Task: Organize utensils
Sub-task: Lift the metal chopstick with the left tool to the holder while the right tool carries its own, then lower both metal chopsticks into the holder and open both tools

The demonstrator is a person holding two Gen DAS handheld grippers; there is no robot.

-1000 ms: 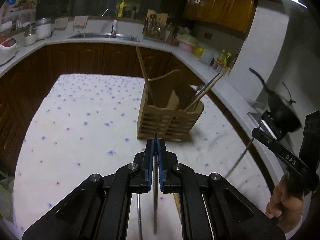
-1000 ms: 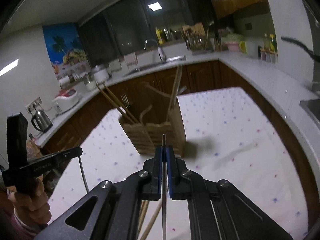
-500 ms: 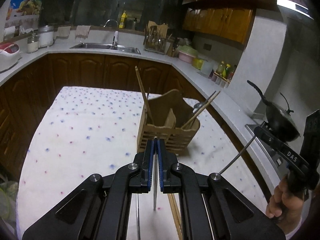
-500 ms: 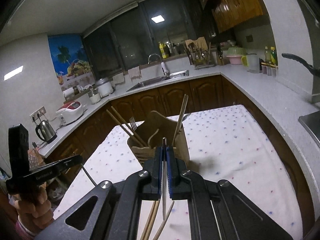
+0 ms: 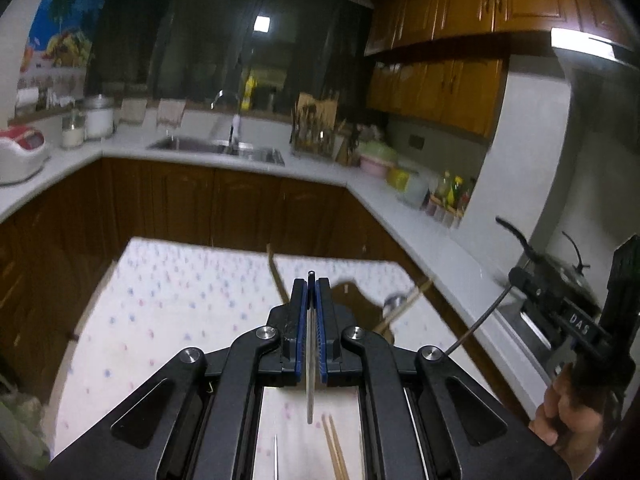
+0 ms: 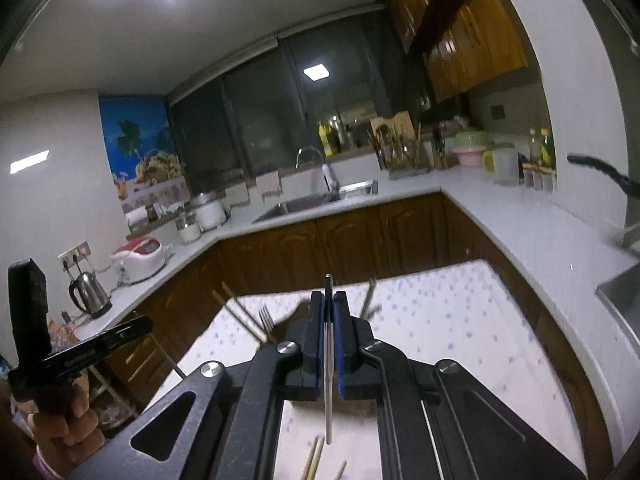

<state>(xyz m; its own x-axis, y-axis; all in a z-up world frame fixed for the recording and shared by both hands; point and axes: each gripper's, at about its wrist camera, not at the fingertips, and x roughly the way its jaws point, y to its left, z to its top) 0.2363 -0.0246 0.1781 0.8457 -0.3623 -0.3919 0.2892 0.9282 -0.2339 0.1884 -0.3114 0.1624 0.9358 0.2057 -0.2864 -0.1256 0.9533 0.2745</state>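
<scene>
We held two claws up over the table (image 5: 168, 292), the one with the dotted cloth. The left claw (image 5: 311, 292) was squeezed tight on a thin metal stick (image 5: 309, 392), most likely the handle of a utensil. The right claw (image 6: 329, 304) was squeezed tight on another thin metal stick (image 6: 328, 400). We could not tell if these were forks, spoons or knives.

The wooden holder (image 5: 360, 300) stood on the table just past the claw tips, mostly hidden behind them. Chopsticks (image 5: 404, 306) and a spoon (image 5: 394, 302) leaned out of it, and a fork (image 6: 266, 318) poked up too. More chopsticks (image 5: 336, 452) lay on the cloth under the claws.

We think the job was to drop each stick into the holder. To do it well, we had to keep our grip firm so nothing slid. We had to bring one claw at a time over an empty slot, point the stick straight down, and go slowly so we did not bump the leaning chopsticks or tip the holder.
</scene>
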